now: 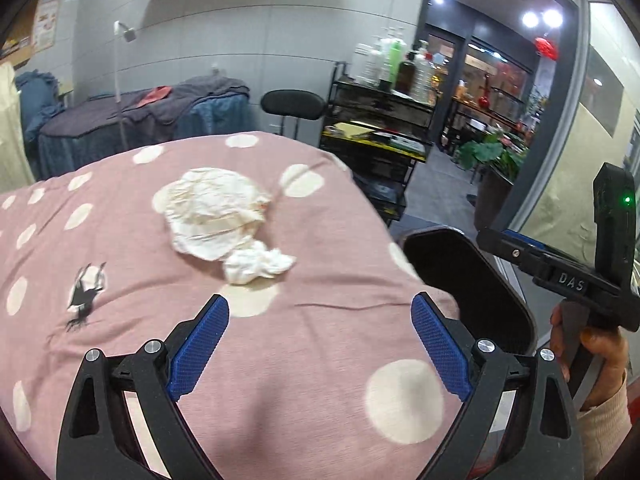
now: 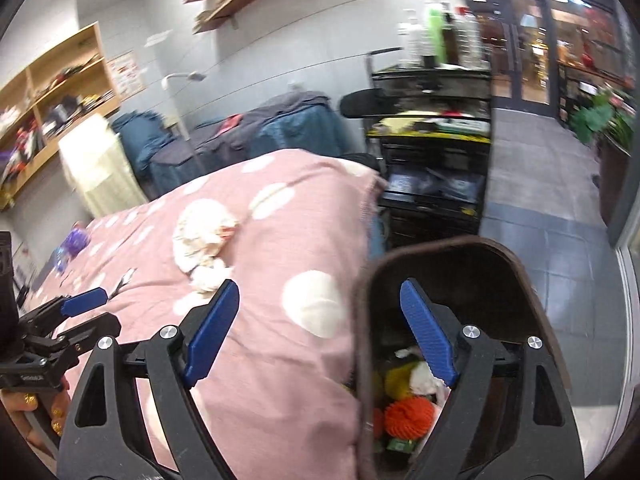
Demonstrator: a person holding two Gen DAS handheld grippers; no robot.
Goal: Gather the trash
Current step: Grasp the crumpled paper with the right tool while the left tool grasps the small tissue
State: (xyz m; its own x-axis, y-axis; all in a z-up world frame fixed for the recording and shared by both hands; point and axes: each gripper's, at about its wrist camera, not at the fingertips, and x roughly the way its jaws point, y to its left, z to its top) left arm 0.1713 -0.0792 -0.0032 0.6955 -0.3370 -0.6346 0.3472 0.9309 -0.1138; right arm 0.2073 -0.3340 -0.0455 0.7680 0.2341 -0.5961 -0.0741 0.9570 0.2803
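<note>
A large crumpled white paper (image 1: pixel 212 212) and a small white tissue wad (image 1: pixel 258 265) lie together on the pink polka-dot bedspread (image 1: pixel 312 344). My left gripper (image 1: pixel 320 312) is open and empty, just short of the tissue wad. A black torn scrap (image 1: pixel 84 294) lies to the left. My right gripper (image 2: pixel 320 298) is open and empty, astride the near rim of the dark trash bin (image 2: pixel 362 312), which holds orange, yellow and white trash. The papers also show in the right wrist view (image 2: pixel 200 236). The bin also shows in the left wrist view (image 1: pixel 460 276).
A black rolling cart (image 1: pixel 376 136) with bottles stands past the bed's far corner, beside a black stool (image 1: pixel 292 104). A second bed with blue and grey covers (image 1: pixel 140 120) is behind. Glass doors (image 2: pixel 520 44) and grey tiled floor (image 2: pixel 540 216) lie right. A purple object (image 2: pixel 76 240) lies at the bed's left.
</note>
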